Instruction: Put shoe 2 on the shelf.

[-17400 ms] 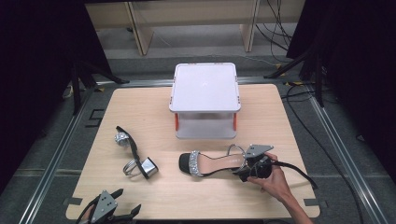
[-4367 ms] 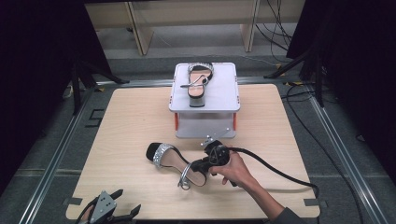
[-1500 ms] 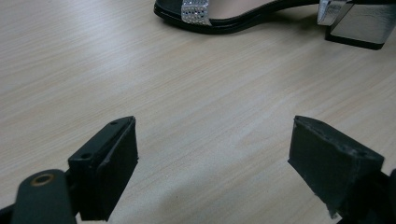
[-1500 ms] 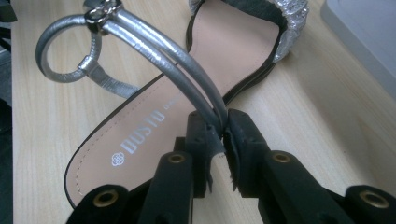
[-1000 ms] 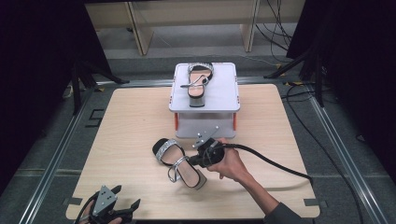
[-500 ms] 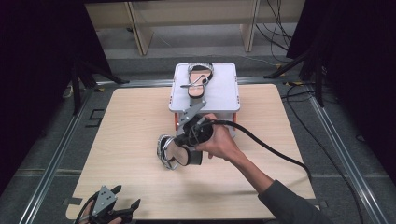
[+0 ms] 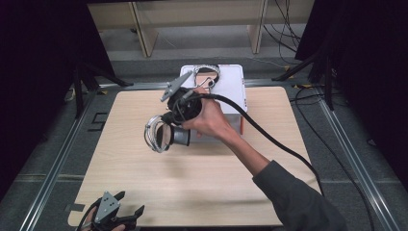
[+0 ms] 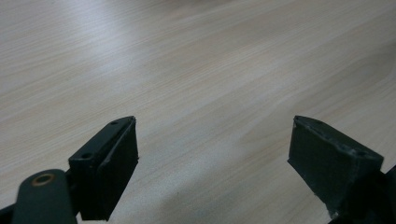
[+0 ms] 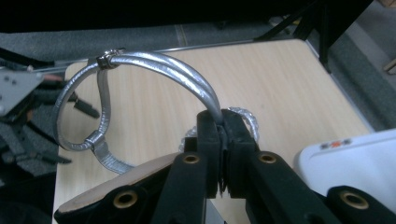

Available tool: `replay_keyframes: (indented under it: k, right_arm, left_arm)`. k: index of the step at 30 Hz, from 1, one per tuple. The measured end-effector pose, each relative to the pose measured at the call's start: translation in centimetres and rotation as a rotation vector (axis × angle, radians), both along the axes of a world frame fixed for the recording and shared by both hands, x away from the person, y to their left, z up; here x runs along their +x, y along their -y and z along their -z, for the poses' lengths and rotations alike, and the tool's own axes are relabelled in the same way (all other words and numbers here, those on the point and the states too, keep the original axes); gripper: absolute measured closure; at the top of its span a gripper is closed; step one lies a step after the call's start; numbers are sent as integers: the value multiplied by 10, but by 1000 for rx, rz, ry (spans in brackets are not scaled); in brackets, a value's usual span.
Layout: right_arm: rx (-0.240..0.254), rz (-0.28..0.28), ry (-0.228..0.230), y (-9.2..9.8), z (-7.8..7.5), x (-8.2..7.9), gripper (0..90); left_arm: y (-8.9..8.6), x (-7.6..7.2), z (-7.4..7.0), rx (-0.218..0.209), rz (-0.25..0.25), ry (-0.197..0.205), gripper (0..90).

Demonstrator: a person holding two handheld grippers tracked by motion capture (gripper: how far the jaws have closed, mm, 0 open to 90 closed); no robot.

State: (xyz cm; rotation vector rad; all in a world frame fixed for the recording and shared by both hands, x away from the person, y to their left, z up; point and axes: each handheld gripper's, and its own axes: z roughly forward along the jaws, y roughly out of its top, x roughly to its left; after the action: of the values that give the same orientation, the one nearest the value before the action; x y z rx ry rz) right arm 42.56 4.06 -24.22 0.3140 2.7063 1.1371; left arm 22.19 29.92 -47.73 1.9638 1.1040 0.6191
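One sandal (image 7: 206,79) is already placed on the white box (image 7: 235,86) at 12 o'clock. Second sandal (image 7: 163,136) is held mid-air by its silver strap (image 9: 154,65) in the clamped right tool (image 9: 223,135), not yet placed. Left tool (image 8: 215,163) is idle with jaws apart at the table's (image 7: 144,192) 7 o'clock.

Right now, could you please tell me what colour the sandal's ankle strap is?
Metallic silver ankle strap, clearest in the right gripper view.

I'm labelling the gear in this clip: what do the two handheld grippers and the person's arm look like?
Both grippers are black with two flat, blocky black jaws. The right gripper carries a grey three-cornered plate and trails a thick black cable; brass-coloured rivets dot its jaw arms. The left gripper has the same grey plate. The right forearm wears a dark grey sleeve.
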Motion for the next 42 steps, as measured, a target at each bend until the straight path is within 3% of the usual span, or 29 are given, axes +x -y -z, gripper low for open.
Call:
replay_keyframes:
  k: [2,3,4,5,6,9,13,14,15,16,17,18,19,20,24,25,31,32,33,34,35,40,42]
  right_arm:
    - [4,11,5,-7,-11,3,877]
    - [10,15,23,-14,-21,7,877]
    - [10,15,23,-14,-21,7,877]
    - [5,9,34,-17,-27,9,877]
    - [-3,19,49,-23,-39,13,877]
    - [1,33,65,-26,-48,18,877]
    - [23,73,87,-29,-73,30,877]
    - [23,73,87,-29,-73,30,877]
    - [38,95,105,-27,-85,37,877]
    - [38,95,105,-27,-85,37,877]
    - [49,106,116,-25,-93,43,877]
    - [56,129,119,-23,-98,45,877]
    - [62,134,138,-21,-101,49,877]
    - [66,161,128,-19,-105,52,877]
    - [59,222,167,-9,-117,66,877]
    - [65,254,160,-6,-120,70,877]
    - [41,346,198,11,-128,91,877]
    - [44,381,212,19,-132,99,878]
    - [45,396,219,25,-134,103,878]
    - [45,396,219,25,-134,103,878]
    - [61,443,216,36,-138,111,878]
    - [70,511,234,60,-141,124,878]
    - [36,550,237,71,-136,130,878]
  left_arm:
    - [2,0,1,-34,-7,7,153]
    - [-1,0,0,15,6,-2,153]
    - [-1,0,0,15,6,-2,153]
    - [2,-1,1,-27,0,8,153]
    - [0,-1,0,0,6,1,153]
    - [0,-1,0,-6,6,-1,153]
    - [1,-1,0,0,12,-1,153]
    - [1,-1,0,0,12,-1,153]
    - [1,-2,0,1,13,-1,153]
    - [1,-2,0,1,13,-1,153]
    - [2,-3,0,-36,3,8,153]
    - [2,-3,1,-41,1,12,153]
    - [2,-3,1,-41,1,12,153]
    - [0,-3,0,-3,9,0,153]
    - [0,-3,-1,3,15,-4,153]
    - [0,-4,0,-8,12,0,153]
    - [-1,-4,-1,1,15,-4,153]
    - [0,-4,0,-6,16,-2,153]
    - [2,-4,1,-41,6,7,153]
    - [2,-4,1,-41,6,7,153]
    - [-1,-5,-1,5,17,-5,153]
    - [0,-5,0,-1,21,-9,153]
    - [1,-5,1,-3,18,-9,153]
